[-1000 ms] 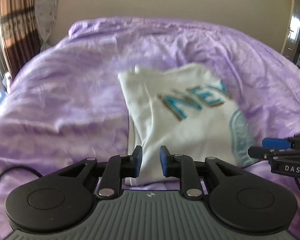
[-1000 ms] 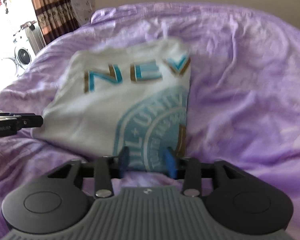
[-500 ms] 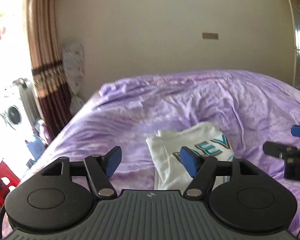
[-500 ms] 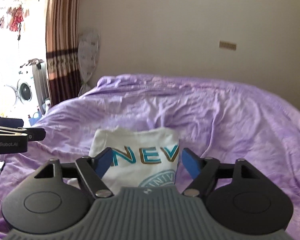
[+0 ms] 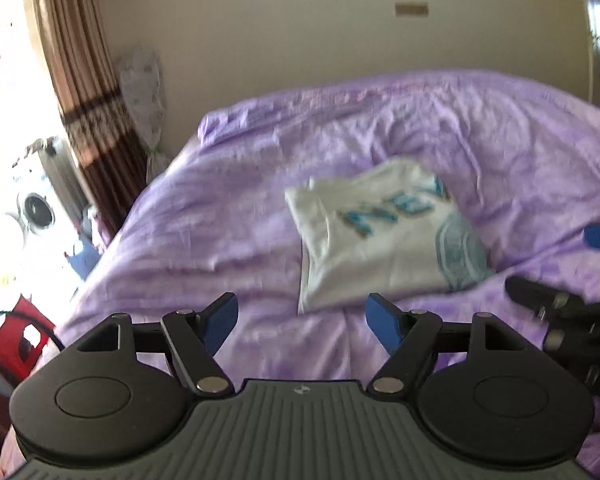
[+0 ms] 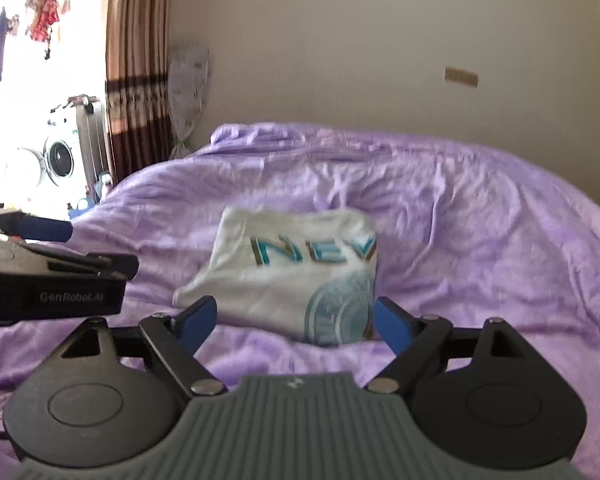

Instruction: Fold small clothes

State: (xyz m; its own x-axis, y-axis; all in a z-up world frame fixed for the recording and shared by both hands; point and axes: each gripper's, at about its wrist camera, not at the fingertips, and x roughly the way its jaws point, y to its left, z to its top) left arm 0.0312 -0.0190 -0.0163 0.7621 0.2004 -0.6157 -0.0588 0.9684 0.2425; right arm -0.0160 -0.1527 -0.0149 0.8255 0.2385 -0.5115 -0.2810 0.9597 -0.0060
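A folded white shirt (image 5: pixel 380 240) with teal "NEV" lettering and a round teal seal lies flat on the purple bed cover (image 5: pixel 220 240). My left gripper (image 5: pixel 302 316) hovers above the bed short of the shirt's near edge; its jaws are opening and nothing is between them. The right wrist view has the same shirt (image 6: pixel 292 276) straight ahead. My right gripper (image 6: pixel 295 314) is raised in front of it, jaws opening, blue pads apart, holding nothing. Each gripper shows at the edge of the other's view.
The rumpled purple cover (image 6: pixel 480 240) spreads over the whole bed. A brown striped curtain (image 6: pixel 136 80), a covered standing fan (image 6: pixel 190 88) and a washing machine (image 6: pixel 58 156) stand beyond the bed's left side. A red object (image 5: pixel 18 344) sits low at the left.
Both grippers let go of the shirt, spread wide and drew back and up from it. The shirt now lies folded farther ahead, and the wall and curtain came into view.
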